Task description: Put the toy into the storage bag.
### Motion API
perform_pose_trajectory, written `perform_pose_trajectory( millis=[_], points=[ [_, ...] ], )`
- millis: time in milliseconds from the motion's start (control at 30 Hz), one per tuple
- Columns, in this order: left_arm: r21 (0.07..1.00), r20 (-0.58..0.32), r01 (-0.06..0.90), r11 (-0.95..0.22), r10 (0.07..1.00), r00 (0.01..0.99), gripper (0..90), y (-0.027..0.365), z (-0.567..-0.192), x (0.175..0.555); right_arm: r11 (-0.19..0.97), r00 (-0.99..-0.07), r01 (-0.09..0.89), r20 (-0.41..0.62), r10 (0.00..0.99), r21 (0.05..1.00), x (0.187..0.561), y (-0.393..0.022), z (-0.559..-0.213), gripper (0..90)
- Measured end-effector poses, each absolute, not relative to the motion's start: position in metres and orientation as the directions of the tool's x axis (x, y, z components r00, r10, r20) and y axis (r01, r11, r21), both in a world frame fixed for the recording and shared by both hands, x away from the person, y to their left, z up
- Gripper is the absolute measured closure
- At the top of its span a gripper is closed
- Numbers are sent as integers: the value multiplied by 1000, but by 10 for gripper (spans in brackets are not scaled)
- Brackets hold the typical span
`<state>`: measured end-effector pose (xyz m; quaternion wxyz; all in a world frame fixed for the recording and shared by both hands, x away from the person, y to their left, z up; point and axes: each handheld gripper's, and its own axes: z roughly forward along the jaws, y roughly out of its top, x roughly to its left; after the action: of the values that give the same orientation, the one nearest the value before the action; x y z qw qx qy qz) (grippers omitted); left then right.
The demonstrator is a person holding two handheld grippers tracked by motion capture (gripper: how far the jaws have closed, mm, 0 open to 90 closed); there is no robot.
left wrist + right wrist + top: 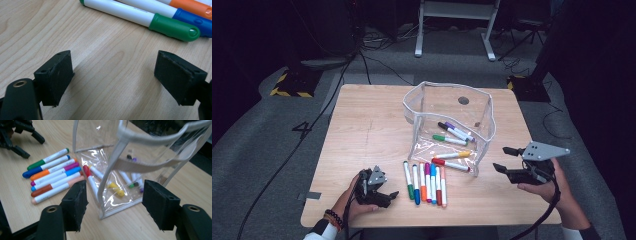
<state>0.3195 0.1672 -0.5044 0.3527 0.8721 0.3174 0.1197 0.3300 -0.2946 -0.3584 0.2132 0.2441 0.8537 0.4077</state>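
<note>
Wooden desk (362,135) carries a clear pouch (452,125) beside loose markers (426,182); right tool (508,160) gapes empty near the pouch corner; left tool (384,195) rests open, empty; next, probably steadying the pouch.

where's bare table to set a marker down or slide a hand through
The table's left half, from the clear pouch to the left edge, is bare. So is the front right corner, below the right tool. It is crowded at front centre: the marker row lies against the pouch, beside the left tool.

Table (362,130) lit from above, surroundings dark — high view soft; glare on clear pouch (105,155).
</note>
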Motion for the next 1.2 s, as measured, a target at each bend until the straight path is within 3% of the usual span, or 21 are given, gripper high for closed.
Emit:
perform_pose_trajectory(
  millis=[333,700,1200],
  points=[
    [691,-15,469,-550,638,770,157,167,-504,320,553,-857,249,-86,508,795,323,-262,-420,434],
    [691,-15,469,-550,638,770,157,167,-504,320,581,-887,263,-44,459,770,325,-199,-455,412],
    [690,-15,467,-552,635,772,156,166,-504,320,604,-844,339,-50,533,722,351,-166,-481,437]
  ],
)
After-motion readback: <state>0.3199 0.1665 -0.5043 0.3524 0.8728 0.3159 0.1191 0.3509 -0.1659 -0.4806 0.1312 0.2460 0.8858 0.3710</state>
